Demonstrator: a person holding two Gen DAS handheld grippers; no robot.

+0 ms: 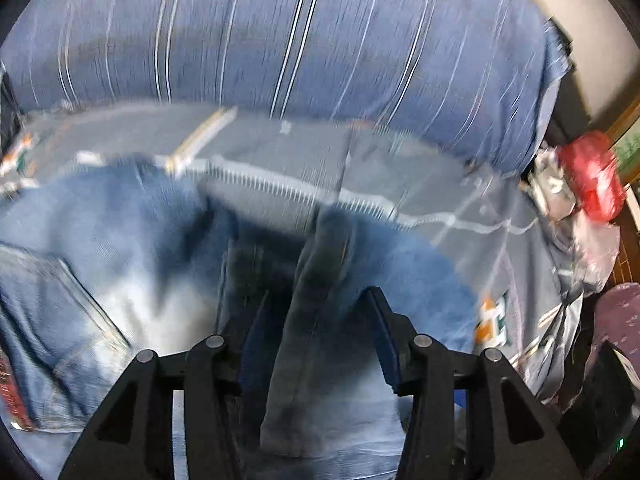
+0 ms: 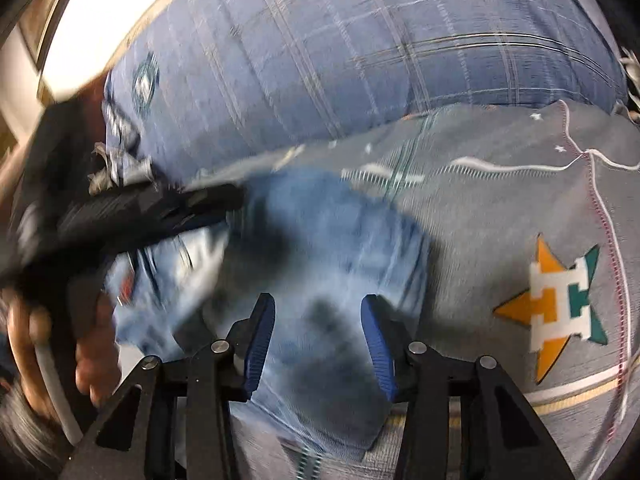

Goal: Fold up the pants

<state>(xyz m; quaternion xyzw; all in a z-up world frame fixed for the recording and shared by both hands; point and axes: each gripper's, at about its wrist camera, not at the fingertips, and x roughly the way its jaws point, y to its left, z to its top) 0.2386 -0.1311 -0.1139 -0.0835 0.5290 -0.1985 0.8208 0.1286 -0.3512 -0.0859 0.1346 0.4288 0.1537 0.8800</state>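
The jeans are being seen bunched on a grey blanket in front of a blue striped cushion, and both views are being smeared by motion blur. In the left wrist view a thick fold or seam of denim is being shown running straight up between the fingers of the left gripper, so its long axis is lying along the gripper's own line of sight, away towards the cushion. The blue pads are being held fairly wide apart, and cloth is lying between them; whether it is being pinched cannot be told, since the pads are not visibly pressed onto it.

In the right wrist view the jeans are being seen ahead and below the right gripper, whose pads are likewise being kept well apart with pale denim under and between them. The left gripper is being shown at the far left edge of the cloth, reaching in across the view, with the person's hand beside it. A star emblem on the blanket is being left clear to the right.

The judgement being offered: both claws are being placed right at the denim, the left one aligned with the fold, the right one set across the bunched end, so whichever closing comes next is being governed by that forward-running axis.
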